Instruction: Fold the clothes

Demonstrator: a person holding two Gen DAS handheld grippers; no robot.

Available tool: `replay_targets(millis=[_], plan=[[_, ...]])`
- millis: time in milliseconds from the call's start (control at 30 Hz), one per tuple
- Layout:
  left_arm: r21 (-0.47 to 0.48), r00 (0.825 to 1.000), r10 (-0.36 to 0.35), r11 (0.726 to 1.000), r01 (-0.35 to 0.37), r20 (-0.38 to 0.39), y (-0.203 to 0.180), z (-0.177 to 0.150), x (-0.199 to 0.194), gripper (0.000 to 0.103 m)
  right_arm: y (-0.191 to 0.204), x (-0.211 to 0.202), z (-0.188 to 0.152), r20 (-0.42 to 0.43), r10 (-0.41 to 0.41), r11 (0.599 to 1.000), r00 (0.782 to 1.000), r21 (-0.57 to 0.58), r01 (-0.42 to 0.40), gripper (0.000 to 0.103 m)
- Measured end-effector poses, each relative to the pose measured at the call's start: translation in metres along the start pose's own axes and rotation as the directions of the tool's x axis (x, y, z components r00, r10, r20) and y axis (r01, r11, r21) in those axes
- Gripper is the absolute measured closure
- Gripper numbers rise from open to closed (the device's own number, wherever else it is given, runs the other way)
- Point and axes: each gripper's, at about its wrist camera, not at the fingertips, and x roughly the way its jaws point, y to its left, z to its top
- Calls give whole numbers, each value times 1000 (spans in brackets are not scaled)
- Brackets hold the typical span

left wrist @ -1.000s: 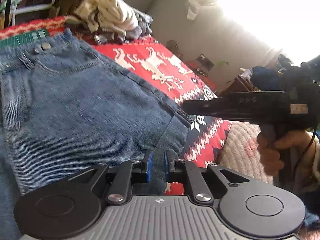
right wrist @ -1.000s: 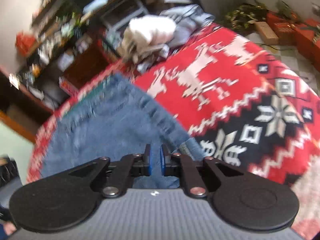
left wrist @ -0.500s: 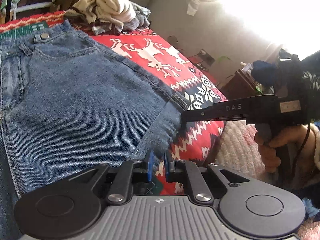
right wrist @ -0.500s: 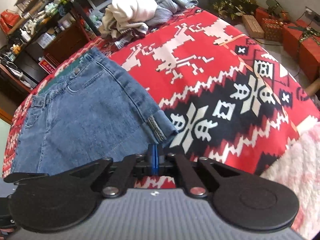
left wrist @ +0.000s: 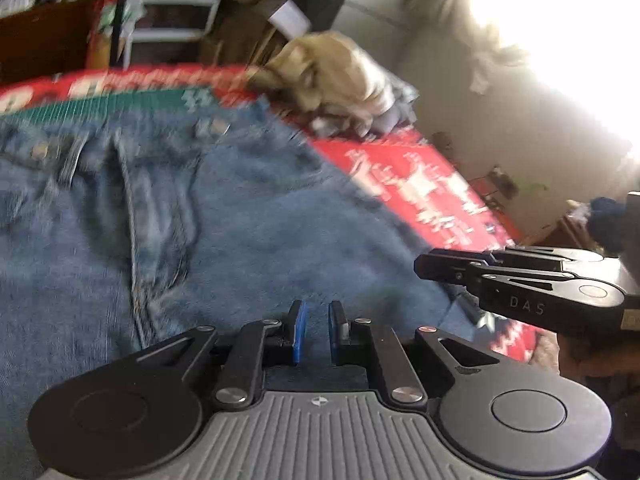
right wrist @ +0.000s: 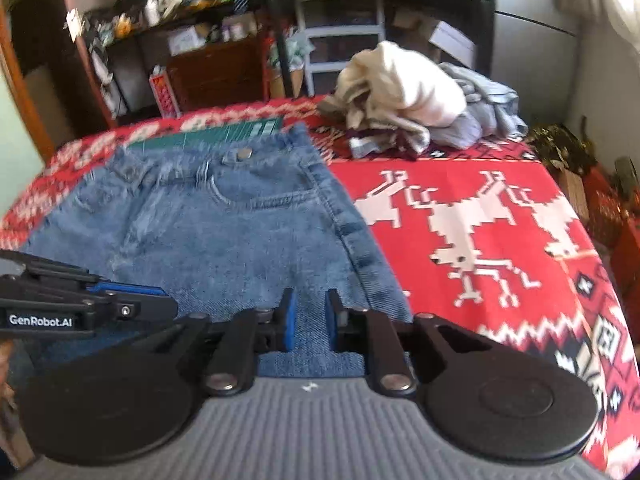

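Left gripper (left wrist: 316, 330), jaws parted by a narrow gap, nothing visibly held, hovering low over near end of jeans (right wrist: 224, 232). Right gripper (right wrist: 307, 326), jaws likewise parted and apparently empty, poised over same near end, just right of left gripper. Neither seen touching denim for certain; motion blur in left view.

Jeans spread flat on bed blanket (right wrist: 480, 216), red with white deer pattern. Waistband at far end, metal button (right wrist: 243, 155) facing up, front pocket visible below it. Denim ending close under both grippers in a straight edge, with a second denim layer just showing beneath: possibly legs already doubled up under or over body, though too little visible to be sure. Green mat (right wrist: 224, 134) peeking out beyond waistband. Right of jeans, bare blanket.

Heap of unfolded clothes (right wrist: 404, 96), cream and grey, beyond far right corner of jeans, near bed's far edge.

Progress, judged only from layout: jeans smooth and squared, perhaps one fold in, perhaps laid out for folding; scene fits either. No compact folded bundle visible anywhere. Heap beyond jeans evidently awaiting folding, so much of task left.
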Motion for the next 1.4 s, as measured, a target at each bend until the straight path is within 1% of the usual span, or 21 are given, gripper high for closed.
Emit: replay_targets(millis=[100, 133, 233, 267, 333, 433, 500, 533, 567, 667, 733, 767, 833, 933, 1033, 1100, 1133, 1167, 1233, 1300, 1400], plan=[[7, 1000, 28, 1000, -28, -12, -2, -8, 3, 90, -1, 10, -7, -52, -26, 1000, 998, -19, 25, 78], [20, 999, 36, 999, -36, -11, -4, -9, 2, 90, -3, 12, -11, -66, -38, 999, 997, -19, 36, 75], [51, 999, 49, 998, -48, -12, -11, -12, 1, 89, -10, 4, -22, -69, -14, 1000, 998, -16, 13, 74], [57, 999, 49, 997, -48, -14, -13, -13, 0, 87, -11, 1, -24, -72, -16, 1000, 997, -12, 16, 70], [69, 999, 48, 996, -47, -19, -18, -15, 0, 74, -11, -5, -29, -79, -22, 1000, 997, -4, 22, 65], [88, 999, 47, 995, -45, -25, -24, -18, -2, 62, -6, -4, -29, -86, -27, 999, 996, -32, 24, 60], [100, 998, 47, 994, -44, -30, -29, -19, -3, 56, -3, -4, -29, -90, -30, 998, 995, -51, 25, 53], [106, 998, 48, 993, -45, -31, -31, -20, -3, 52, -1, -4, -29, -92, -31, 998, 995, -60, 26, 47], [111, 998, 52, 993, -48, -31, -33, -21, -3, 51, 1, -3, -29, -94, -33, 997, 995, -70, 26, 42], [109, 997, 63, 992, -58, -39, -36, -21, -2, 50, 6, -3, -29, -100, -38, 995, 994, -99, 28, 40], [95, 997, 57, 994, -53, -46, -37, -19, -5, 50, 6, -6, -26, -93, -41, 995, 995, -91, 33, 38], [94, 998, 50, 994, -46, -40, -38, -19, -9, 50, 5, -9, -24, -84, -43, 996, 996, -81, 36, 33], [103, 999, 49, 994, -48, -12, -41, -15, -19, 50, 3, -16, -21, -63, -42, 998, 997, -58, 38, 28], [122, 998, 56, 991, -61, 42, -45, -9, -36, 50, 6, -30, -15, -24, -36, 998, 999, -57, 35, 28], [99, 993, 74, 992, -84, 97, -39, -5, -57, 50, 12, -45, -9, 16, -32, 996, 999, -78, 33, 29], [74, 986, 98, 991, -108, 132, -32, -5, -71, 50, 22, -53, -5, 43, -24, 994, 999, -110, 29, 31], [58, 983, 109, 991, -118, 145, -26, -6, -79, 50, 27, -56, -3, 55, -21, 992, 998, -123, 28, 35], [39, 980, 122, 991, -129, 158, -18, -8, -87, 50, 32, -58, -1, 63, -20, 991, 998, -133, 28, 42], [-21, 970, 155, 988, -153, 186, 3, -13, -105, 50, 45, -59, 5, 71, -3, 989, 997, -150, 14, 43], [-85, 959, 191, 981, -176, 211, 25, -18, -121, 50, 58, -60, 14, 74, 30, 986, 997, -167, -17, 47], [-209, 936, 259, 955, -211, 239, 69, -30, -139, 50, 79, -57, 28, 77, 86, 979, 993, -190, -70, 61]])
